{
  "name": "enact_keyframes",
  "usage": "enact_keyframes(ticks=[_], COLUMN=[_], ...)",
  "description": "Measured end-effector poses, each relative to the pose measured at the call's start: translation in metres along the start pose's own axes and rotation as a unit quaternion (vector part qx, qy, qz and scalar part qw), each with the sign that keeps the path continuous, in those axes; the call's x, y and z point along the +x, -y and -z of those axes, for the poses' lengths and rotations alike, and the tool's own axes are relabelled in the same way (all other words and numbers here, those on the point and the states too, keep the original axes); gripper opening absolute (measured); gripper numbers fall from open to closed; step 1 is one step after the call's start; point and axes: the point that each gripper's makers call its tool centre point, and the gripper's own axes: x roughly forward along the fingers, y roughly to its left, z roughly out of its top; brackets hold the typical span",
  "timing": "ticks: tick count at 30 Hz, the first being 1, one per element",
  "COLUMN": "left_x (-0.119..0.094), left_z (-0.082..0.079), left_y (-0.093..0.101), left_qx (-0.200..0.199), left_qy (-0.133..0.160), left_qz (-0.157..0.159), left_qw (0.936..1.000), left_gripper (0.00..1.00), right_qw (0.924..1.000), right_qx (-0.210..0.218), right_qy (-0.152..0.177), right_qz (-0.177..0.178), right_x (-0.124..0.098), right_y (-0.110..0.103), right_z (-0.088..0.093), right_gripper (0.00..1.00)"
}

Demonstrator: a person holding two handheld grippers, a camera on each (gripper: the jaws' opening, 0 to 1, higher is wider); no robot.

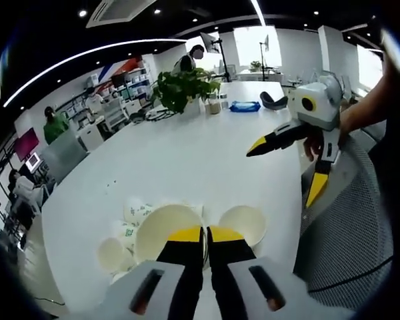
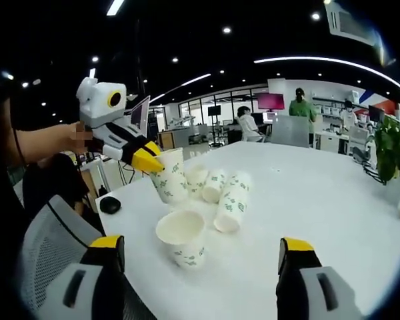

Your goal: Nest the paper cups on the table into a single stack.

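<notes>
cups are the whole job, and one of them, a held cup point(image 2: 170, 179), is pinched by its rim in my left claw point(image 2: 149, 160), lifted near the table edge with its mouth up and its body tilted a little. just below and in front of it an upright cup point(image 2: 182, 238) stands alone on the white table point(image 2: 307, 200), and beside that several fallen cups point(image 2: 220, 190) lie on their sides, touching one another. in the left gripper view my left jaws are closed together over the rim of the big cup point(image 1: 165, 227), with a second open cup point(image 1: 243, 223) just to its right. my right claw point(image 2: 200, 257) is wide open and holds nothing, its two jaws far apart; it also shows in the air over the table point(image 1: 285, 163). my worry is the thin grip: a rim pinch can crease the paper or let the cup swing, so it may meet the upright cup crooked and tip it. the pile sits close, so a wide move could send cups rolling toward the table edge and the mesh chair point(image 2: 50, 233).
</notes>
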Motion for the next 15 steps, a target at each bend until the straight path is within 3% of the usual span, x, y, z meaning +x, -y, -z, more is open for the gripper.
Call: enact_keyframes(ticks=[8,15], left_x=[-0.001,0.005], left_z=[-0.011,-0.017], left_y=[0.006,0.02], left_qx=[0.009,0.032], left_qy=[0.011,0.016], left_qz=[0.014,0.047], left_qw=[0.9998,0.9983], left_gripper=[0.0,0.0], right_qw=[1.0,1.0], right_qx=[0.0,-0.002], right_qy=[0.001,0.001], right_qz=[0.001,0.0], right_x=[0.0,0.0], right_y=[0.0,0.0], right_z=[0.0,-0.001], right_gripper=[0.97,0.98])
